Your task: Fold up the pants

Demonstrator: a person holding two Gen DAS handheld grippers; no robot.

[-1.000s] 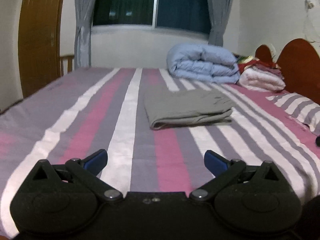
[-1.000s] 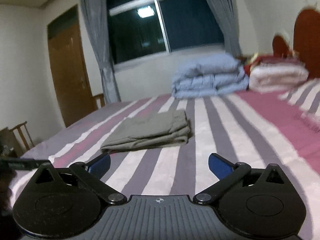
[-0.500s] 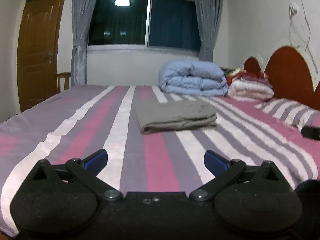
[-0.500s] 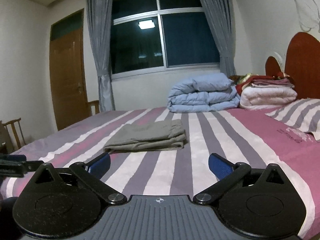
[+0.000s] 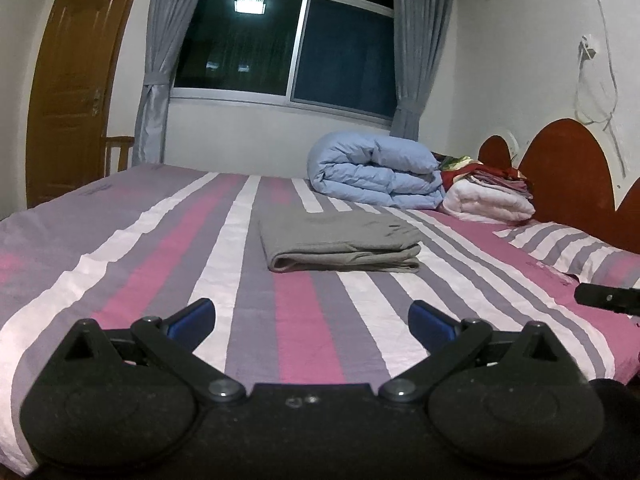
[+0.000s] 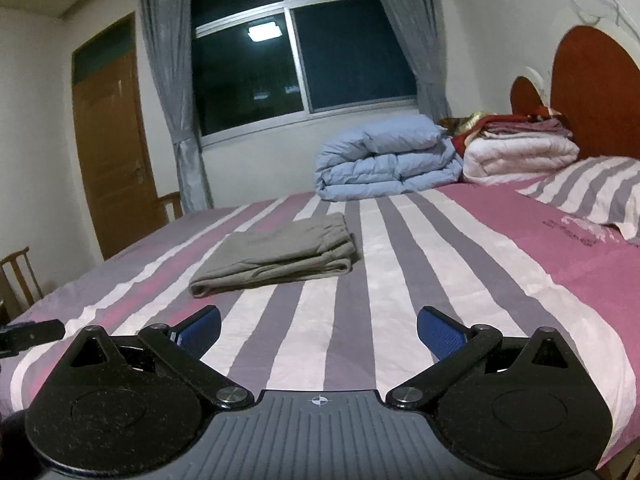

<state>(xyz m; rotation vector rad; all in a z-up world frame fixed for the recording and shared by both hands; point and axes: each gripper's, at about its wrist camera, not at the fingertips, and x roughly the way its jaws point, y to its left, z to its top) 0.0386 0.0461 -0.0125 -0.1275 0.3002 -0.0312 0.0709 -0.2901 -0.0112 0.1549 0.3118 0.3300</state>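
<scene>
The grey pants (image 5: 340,242) lie folded in a flat rectangle on the striped bed (image 5: 160,264); they also show in the right wrist view (image 6: 280,254). My left gripper (image 5: 312,318) is open and empty, low over the bed's near edge, well short of the pants. My right gripper (image 6: 319,330) is open and empty, likewise near the front edge, with the pants ahead to its left. Part of the right gripper (image 5: 608,298) shows at the right of the left wrist view.
A folded blue duvet (image 5: 376,174) and a stack of white and red blankets (image 5: 490,196) sit at the far side by the headboard (image 5: 568,168). A striped pillow (image 6: 596,192) lies right. A door (image 6: 116,152), chairs (image 6: 18,276) and curtained window stand behind.
Both grippers have drawn back and tilted upward, so more of the window and walls shows. The folded pants lie unmoved. Both stay open.
</scene>
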